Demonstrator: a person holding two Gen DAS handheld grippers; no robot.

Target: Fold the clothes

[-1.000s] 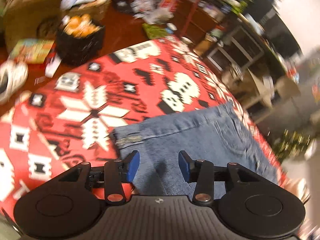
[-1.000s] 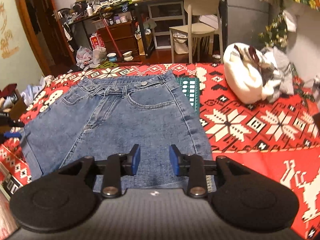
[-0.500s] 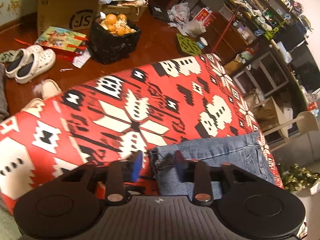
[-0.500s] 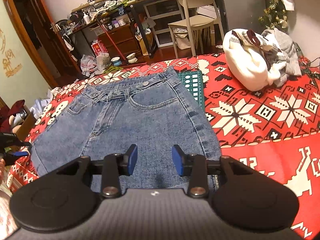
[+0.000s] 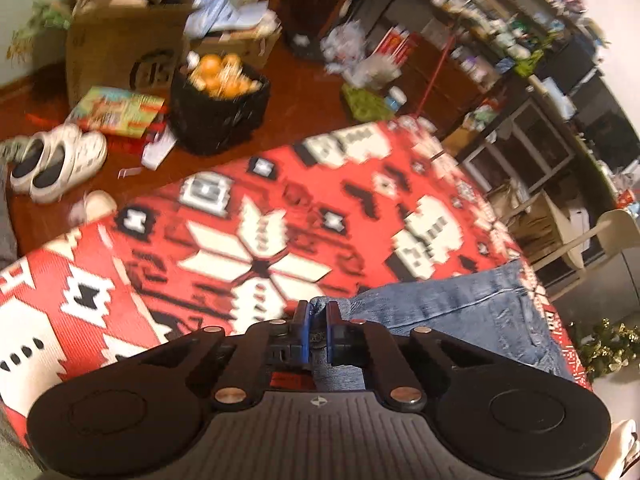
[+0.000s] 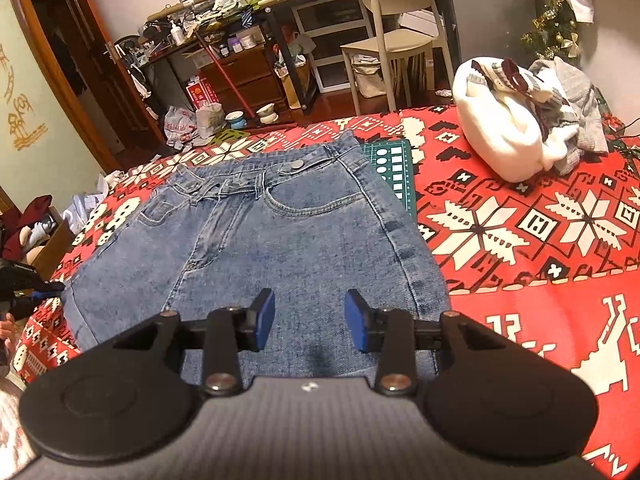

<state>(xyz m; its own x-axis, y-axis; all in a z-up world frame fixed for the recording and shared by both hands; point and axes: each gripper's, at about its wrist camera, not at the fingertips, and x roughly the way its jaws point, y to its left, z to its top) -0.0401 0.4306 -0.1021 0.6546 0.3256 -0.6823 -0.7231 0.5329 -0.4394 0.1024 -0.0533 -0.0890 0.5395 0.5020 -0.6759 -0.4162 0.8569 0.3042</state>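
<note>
A: Denim, faded blue — the jeans [image 6: 256, 248] lie spread flat on the red patterned blanket [image 6: 540, 240], waistband at the far side, button and front pockets facing up.

B: And the left gripper [image 5: 316, 322]?

A: Its blue pads are pressed nearly together, with a fold of the jeans' [image 5: 440, 312] corner pinched between them. In the right wrist view it shows only at the far left edge, beside the jeans' left side.

B: The right gripper [image 6: 310, 320]?

A: Spread wide, hovering over the near part of the denim. Its fingers [image 6: 264, 316] hold nothing; whether they touch the cloth I cannot tell.

B: What else is on the blanket?

A: A green cutting mat [image 6: 394, 172] tucked partly under the jeans' right side near the waistband, and a pile of white and grey clothes [image 6: 520, 136] well apart at the far right.

B: Beyond the bed?

A: A pale chair [image 6: 392, 40] and cluttered desk in the right wrist view. The left wrist view — rather blurred — shows a black basket of oranges [image 5: 220, 104], white slippers [image 5: 56, 160] and a cardboard box [image 5: 120, 48] on the wooden floor.
</note>
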